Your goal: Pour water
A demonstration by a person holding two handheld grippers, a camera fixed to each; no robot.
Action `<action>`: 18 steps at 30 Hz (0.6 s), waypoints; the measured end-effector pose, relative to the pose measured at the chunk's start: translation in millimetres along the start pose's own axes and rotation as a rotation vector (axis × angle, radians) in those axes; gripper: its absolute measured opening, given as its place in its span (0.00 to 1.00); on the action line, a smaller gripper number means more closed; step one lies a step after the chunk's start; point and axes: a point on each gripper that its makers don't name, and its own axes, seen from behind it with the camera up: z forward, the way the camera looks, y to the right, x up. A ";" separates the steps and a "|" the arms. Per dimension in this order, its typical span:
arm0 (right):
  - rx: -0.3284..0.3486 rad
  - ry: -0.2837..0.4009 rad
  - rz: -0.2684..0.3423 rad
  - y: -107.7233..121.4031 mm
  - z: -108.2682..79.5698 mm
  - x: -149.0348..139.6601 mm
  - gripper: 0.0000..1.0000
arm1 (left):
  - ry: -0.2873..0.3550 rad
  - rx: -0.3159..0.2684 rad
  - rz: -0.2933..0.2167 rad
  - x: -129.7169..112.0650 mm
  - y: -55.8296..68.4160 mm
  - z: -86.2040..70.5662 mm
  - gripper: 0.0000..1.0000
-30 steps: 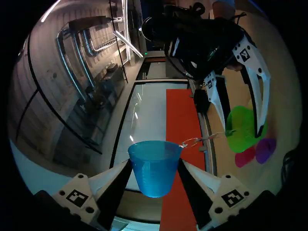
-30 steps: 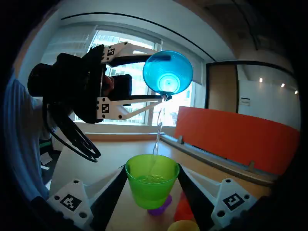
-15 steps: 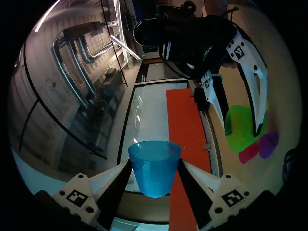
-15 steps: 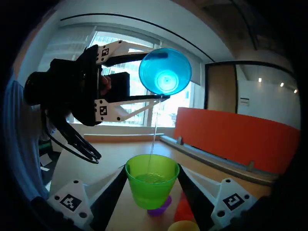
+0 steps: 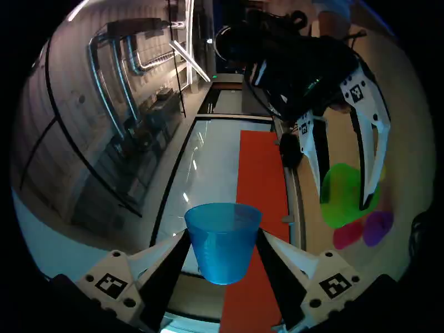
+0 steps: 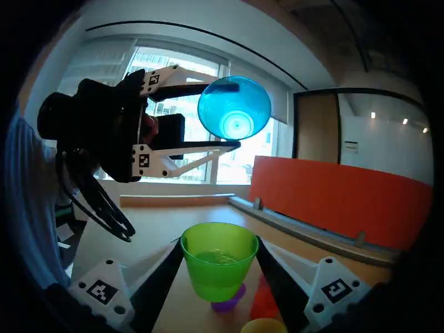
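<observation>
Daylight pours through the window [image 6: 183, 150] in the right gripper view, its panes blown out white, and the backlit blue cup [image 6: 234, 107] glows. The left gripper view is dimmer, with 2 glaring light strips [image 5: 187, 55] and streaky reflections on a glass panel [image 5: 205, 166]. Straight lines bow toward both rims.

In the right gripper view the green cup [image 6: 218, 266] hides most of a purple cup [image 6: 233, 299]. The right gripper [image 6: 219, 245] covers half of a red cup [image 6: 263, 302], and the bottom edge cuts off a yellow cup [image 6: 268, 326]. Whether the blue cup [image 6: 234, 108] holds any water cannot be told.
</observation>
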 end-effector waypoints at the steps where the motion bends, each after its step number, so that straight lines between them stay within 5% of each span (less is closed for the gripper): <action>1: -0.001 0.000 0.000 -0.1 -0.1 0.0 0.92 | -0.002 -0.005 -0.041 -1.1 1.2 -0.1 0.83; 12: -0.008 0.009 -0.001 -0.3 -2.3 3.3 0.92 | -0.042 -0.014 -0.404 -24.2 -4.1 -1.1 0.83; 18: -0.011 0.010 -0.006 -2.3 -4.9 5.2 0.92 | -0.055 -0.041 -0.649 -33.0 0.9 -3.9 0.83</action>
